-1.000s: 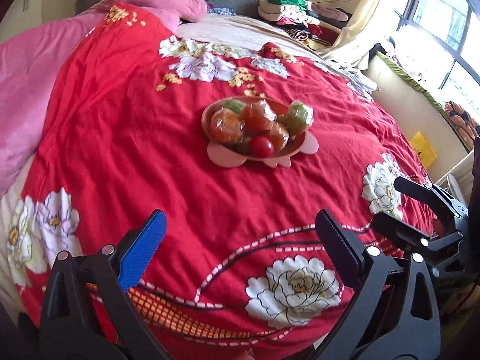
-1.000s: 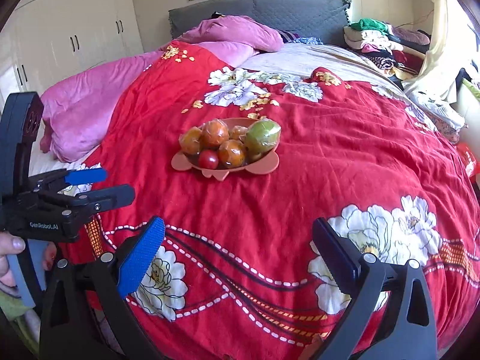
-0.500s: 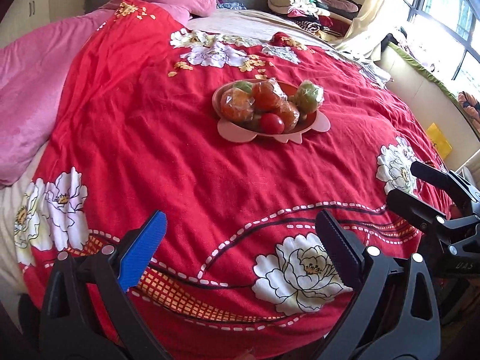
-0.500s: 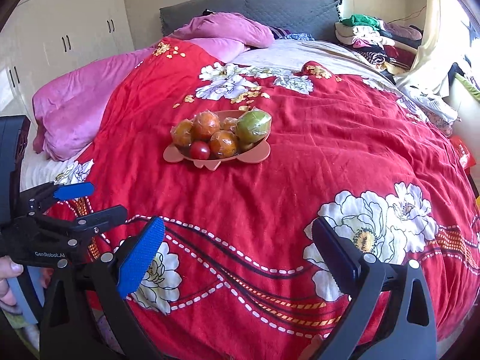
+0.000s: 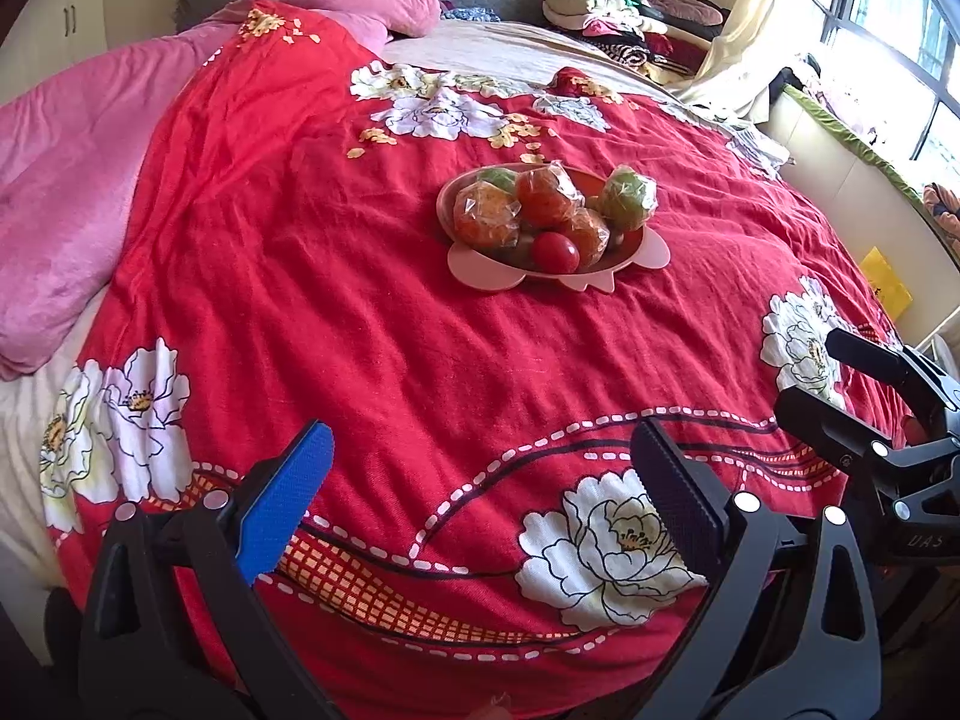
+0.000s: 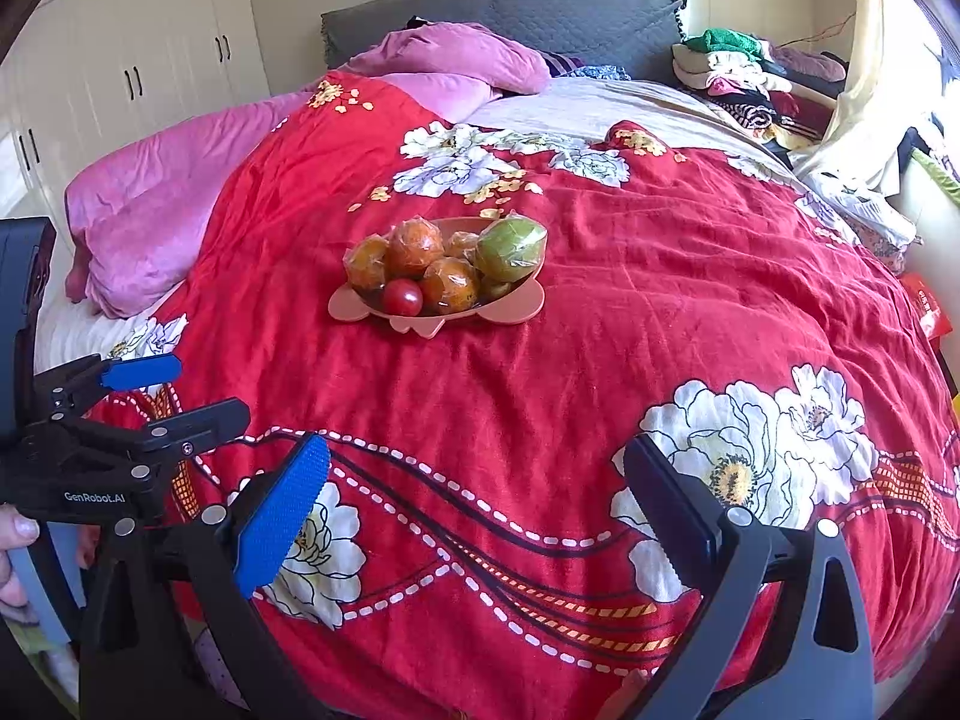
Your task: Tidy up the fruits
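A pink plate (image 5: 480, 267) (image 6: 516, 307) sits in the middle of a red flowered bedspread (image 5: 372, 324) (image 6: 660, 312). It holds several plastic-wrapped orange fruits (image 5: 487, 217) (image 6: 414, 249), a wrapped green fruit (image 5: 627, 199) (image 6: 511, 245) and a bare red tomato (image 5: 556, 252) (image 6: 402, 297). My left gripper (image 5: 480, 468) is open and empty, low over the bed's near edge, well short of the plate. My right gripper (image 6: 477, 480) is open and empty, also near the bed's front edge. Each gripper shows at the side of the other's view.
Pink quilts (image 5: 66, 180) (image 6: 162, 204) lie on the bed's left side. A pile of folded clothes (image 5: 624, 12) (image 6: 750, 72) sits at the far right by the grey headboard (image 6: 510, 12). White wardrobes (image 6: 132, 60) stand at the left, a window (image 5: 900, 30) at the right.
Both views have drawn back and risen a little; the plate now sits higher and farther in the frames. Both grippers stay open and empty.
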{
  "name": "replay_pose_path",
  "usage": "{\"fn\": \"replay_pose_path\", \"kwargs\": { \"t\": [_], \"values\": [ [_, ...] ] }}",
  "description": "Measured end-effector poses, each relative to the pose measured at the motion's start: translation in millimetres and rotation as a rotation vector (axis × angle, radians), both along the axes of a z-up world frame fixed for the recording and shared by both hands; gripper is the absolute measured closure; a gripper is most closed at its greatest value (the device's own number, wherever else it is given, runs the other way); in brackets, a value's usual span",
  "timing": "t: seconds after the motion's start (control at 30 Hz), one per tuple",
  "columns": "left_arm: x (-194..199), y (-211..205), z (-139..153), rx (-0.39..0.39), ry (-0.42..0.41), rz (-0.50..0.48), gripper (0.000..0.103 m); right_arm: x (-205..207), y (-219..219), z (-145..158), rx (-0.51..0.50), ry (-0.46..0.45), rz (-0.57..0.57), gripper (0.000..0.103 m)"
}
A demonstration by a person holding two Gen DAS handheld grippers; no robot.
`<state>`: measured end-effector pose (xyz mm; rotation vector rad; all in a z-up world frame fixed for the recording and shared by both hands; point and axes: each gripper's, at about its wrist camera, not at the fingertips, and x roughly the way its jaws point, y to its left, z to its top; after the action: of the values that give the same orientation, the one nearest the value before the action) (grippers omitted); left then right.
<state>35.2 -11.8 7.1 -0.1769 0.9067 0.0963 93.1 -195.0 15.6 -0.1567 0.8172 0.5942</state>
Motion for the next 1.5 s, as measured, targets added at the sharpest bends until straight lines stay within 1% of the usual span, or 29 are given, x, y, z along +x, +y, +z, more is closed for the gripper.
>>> {"fn": "replay_pose_path", "kwargs": {
  "t": [1.1, 1.5],
  "values": [
    [-2.2, 0.0, 5.1, 0.016, 0.004, 0.008, 0.010, -1.6, -0.6, 2.9, -0.010, -0.011, -0.011, 0.005],
    [-4.6, -4.4, 9.8, 0.011, -0.013, -0.014, 0.010, 0.8, -2.6, 1.6, -0.006, -0.007, -0.020, 0.005]
  ]
}}
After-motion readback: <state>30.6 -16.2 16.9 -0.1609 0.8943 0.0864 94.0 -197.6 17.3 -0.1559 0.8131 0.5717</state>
